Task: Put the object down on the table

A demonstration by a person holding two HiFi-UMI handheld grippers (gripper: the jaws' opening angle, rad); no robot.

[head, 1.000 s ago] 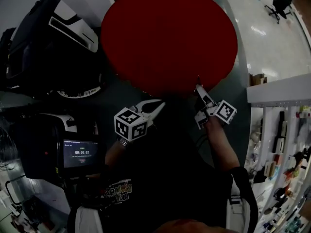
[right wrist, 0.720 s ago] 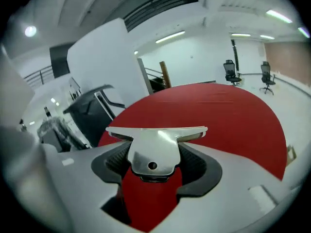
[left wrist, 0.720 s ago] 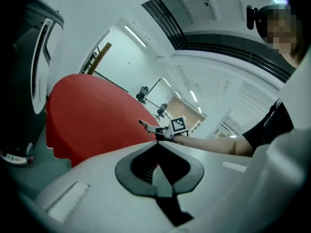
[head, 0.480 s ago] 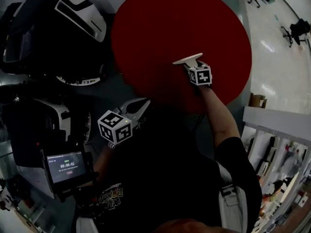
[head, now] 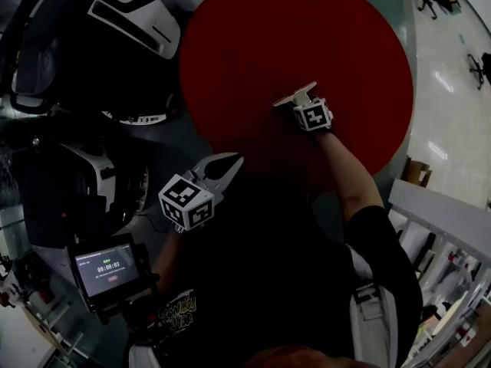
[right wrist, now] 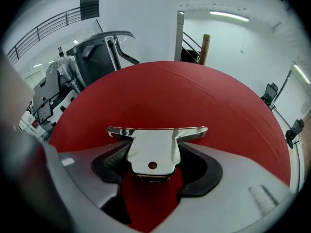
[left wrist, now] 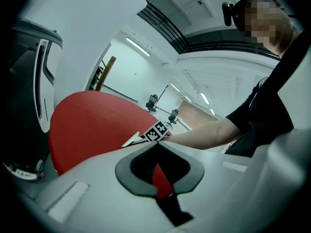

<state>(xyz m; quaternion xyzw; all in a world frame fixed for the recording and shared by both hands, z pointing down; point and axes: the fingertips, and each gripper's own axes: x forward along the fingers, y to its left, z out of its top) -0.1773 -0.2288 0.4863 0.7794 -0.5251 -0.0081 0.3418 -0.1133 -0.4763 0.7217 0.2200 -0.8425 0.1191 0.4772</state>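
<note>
The round red surface (head: 307, 29) is the biggest thing in the scene, and it is bare. No bowl, box, tray or other container stands on it, so there is nothing to fill or empty.

The left gripper (head: 235, 161) hangs off the surface's near edge, on the person's left side. Its jaws are pressed together at the tips with nothing between them.

The right gripper (head: 303, 104) reaches in over the surface, inside its near edge and well away from the far rim. It is pinching the task's thing, a small T-shaped plate of polished silvery metal (right wrist: 155, 144). Its dark pads clamp the two sides of the plate's broad stem, just above a small round hole. The plate's thin crossbar juts past the jaw tips, pointing toward the far edge. The plate looks to be held just over the red top and not lying on it, though no view shows for certain whether an edge touches.

The plate is probably thin sheet metal, so it should be stiff, light and not fragile. Its mirror finish likely makes it slippery between the pads. The stem appears to be the sound place to hold it, since it is the widest flat part. The narrow, slightly bent crossbar tips would give the pads little to bear on. If let go from any height, the plate could clatter or skid on the smooth top.
</note>
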